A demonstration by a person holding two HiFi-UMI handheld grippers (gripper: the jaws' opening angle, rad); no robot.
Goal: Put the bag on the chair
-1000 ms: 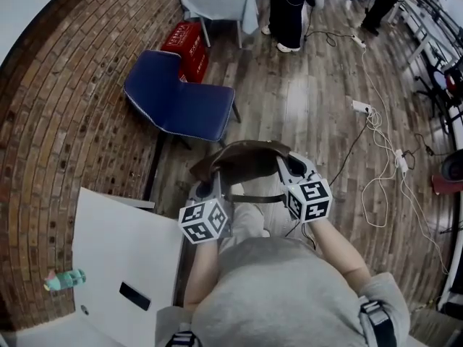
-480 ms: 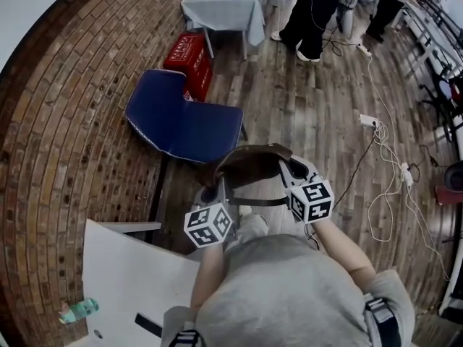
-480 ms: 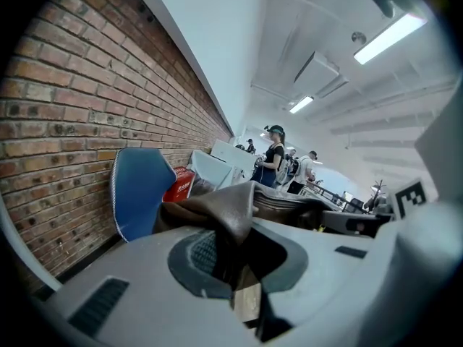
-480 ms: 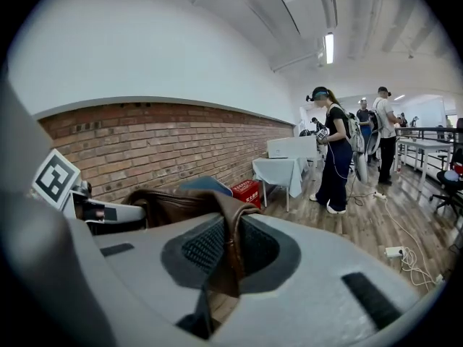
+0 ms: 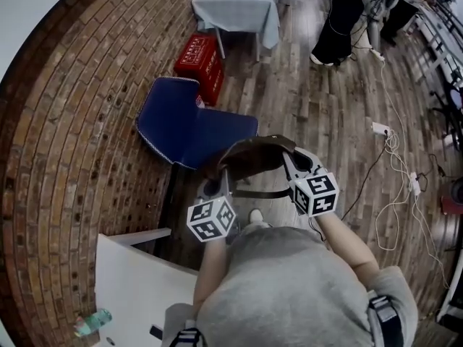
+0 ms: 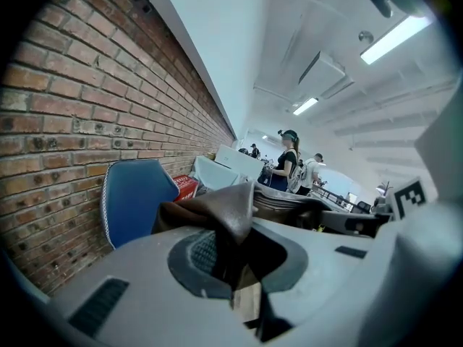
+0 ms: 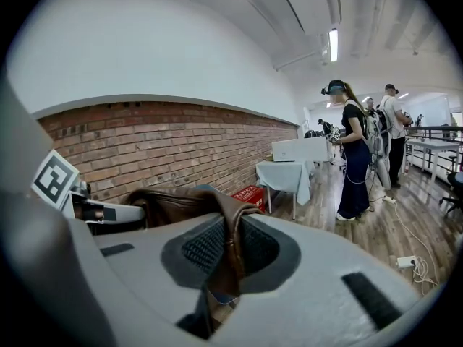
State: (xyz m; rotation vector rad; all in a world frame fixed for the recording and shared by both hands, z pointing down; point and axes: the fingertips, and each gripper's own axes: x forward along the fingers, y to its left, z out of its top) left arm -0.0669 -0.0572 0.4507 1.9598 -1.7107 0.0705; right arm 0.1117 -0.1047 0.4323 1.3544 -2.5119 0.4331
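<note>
Brown bag (image 5: 253,157) pinched at both ends: left gripper (image 5: 219,176) clamped on its left edge, right gripper (image 5: 291,162) on its right. Hangs at frame centre, overlapping lower right edge of blue chair (image 5: 192,129).

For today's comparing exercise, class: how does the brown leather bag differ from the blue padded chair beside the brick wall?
Material: the brown leather bag is soft and crumpled; the blue padded chair holds a firm, flat seat. Support: the bag hangs in the air, pinched by the left claw and the right claw at opposite ends; the chair stands on the wooden floor, untouched. Colour: bag brown, chair blue.
</note>
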